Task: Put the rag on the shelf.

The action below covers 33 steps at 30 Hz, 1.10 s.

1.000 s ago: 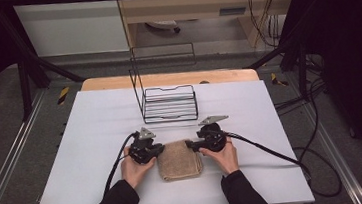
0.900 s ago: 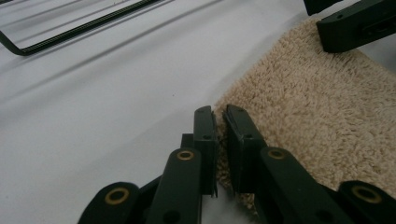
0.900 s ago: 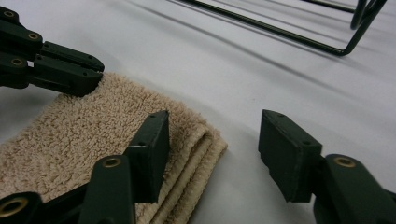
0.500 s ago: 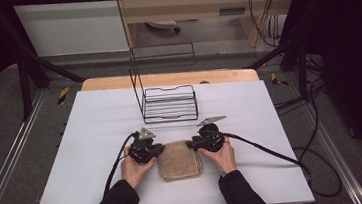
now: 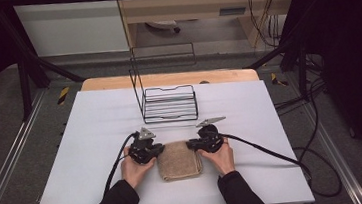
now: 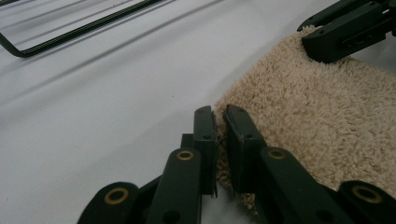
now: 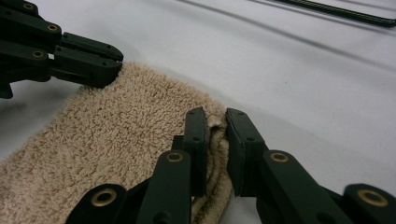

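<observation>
Nothing has moved: both grippers' jaws pinch the towel on the white table.

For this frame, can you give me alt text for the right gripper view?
The right gripper has its black jaws pinched on a corner of a folded beige terry towel lying on a white table. The left gripper grips the towel's far corner at upper left.

Fuzzy beige terry-cloth towel; matt white tabletop; black wire rack
</observation>
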### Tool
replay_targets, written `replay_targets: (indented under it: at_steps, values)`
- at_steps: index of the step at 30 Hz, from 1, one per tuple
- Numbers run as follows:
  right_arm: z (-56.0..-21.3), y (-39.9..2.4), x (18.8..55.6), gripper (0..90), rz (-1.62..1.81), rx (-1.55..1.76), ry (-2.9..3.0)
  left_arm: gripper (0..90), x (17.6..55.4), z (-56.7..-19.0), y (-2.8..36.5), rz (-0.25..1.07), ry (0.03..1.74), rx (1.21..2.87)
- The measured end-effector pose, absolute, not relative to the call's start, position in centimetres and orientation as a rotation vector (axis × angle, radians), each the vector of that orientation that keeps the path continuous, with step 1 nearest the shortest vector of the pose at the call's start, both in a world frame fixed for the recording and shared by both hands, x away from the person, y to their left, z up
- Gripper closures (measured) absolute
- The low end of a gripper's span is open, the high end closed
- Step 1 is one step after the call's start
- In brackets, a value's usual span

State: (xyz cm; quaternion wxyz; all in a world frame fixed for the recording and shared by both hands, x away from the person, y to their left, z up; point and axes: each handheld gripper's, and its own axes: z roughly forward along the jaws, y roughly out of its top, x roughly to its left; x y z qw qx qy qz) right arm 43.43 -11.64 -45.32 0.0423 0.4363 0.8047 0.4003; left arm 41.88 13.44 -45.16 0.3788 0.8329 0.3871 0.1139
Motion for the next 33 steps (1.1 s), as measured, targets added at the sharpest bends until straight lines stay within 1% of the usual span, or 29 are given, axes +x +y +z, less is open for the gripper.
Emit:
replay_targets:
  at_steps: [10, 17, 33]
  values:
    - [-45.2, -11.7, 43.4, 82.5, 1.234, 1.348, 2.458, 82.8, 41.9, -45.2, 13.5, 0.277, 0.993, 2.121]
    - [-44.9, -11.8, 43.3, 83.1, 1.244, 1.34, 2.455, 84.9, 41.9, -45.0, 13.6, 0.276, 1.004, 2.11]
    - [-43.1, -12.4, 42.1, 83.3, 1.329, 1.294, 2.406, 85.6, 41.0, -43.0, 14.3, 0.286, 0.951, 2.038]
